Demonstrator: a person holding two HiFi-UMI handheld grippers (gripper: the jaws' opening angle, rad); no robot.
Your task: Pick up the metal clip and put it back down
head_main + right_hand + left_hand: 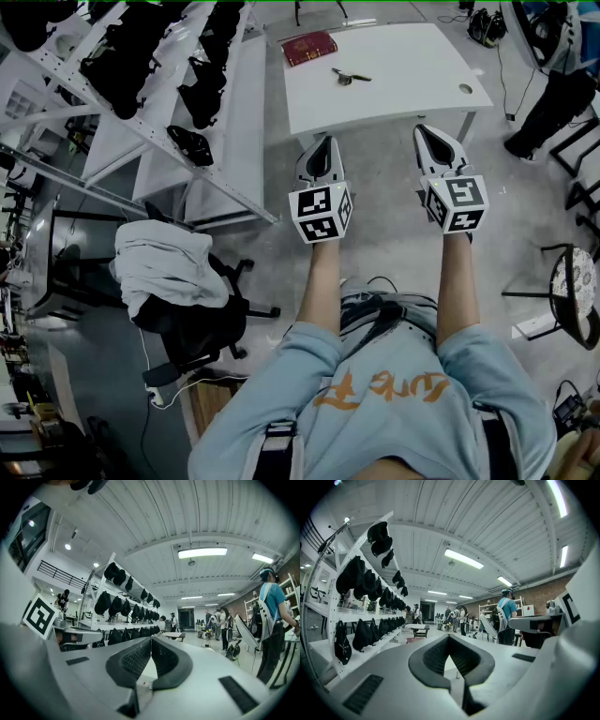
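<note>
The metal clip [349,77] lies small and dark on the white table [403,84], near its middle and just right of a red book [309,47]. Both grippers are held side by side over the floor, short of the table's near edge, and point toward it. My left gripper [323,141] is shut with nothing in it. My right gripper [424,129] is shut and empty too, its tip just at the table's edge. In the left gripper view [449,637] and the right gripper view [151,638] the dark pads meet at the tips. Neither gripper view shows the clip.
A white rack [159,112] hung with black bags runs along the left, close to the table. An office chair [187,309] draped with pale cloth stands at lower left. A stool [574,286] and a person's legs [548,112] are at the right.
</note>
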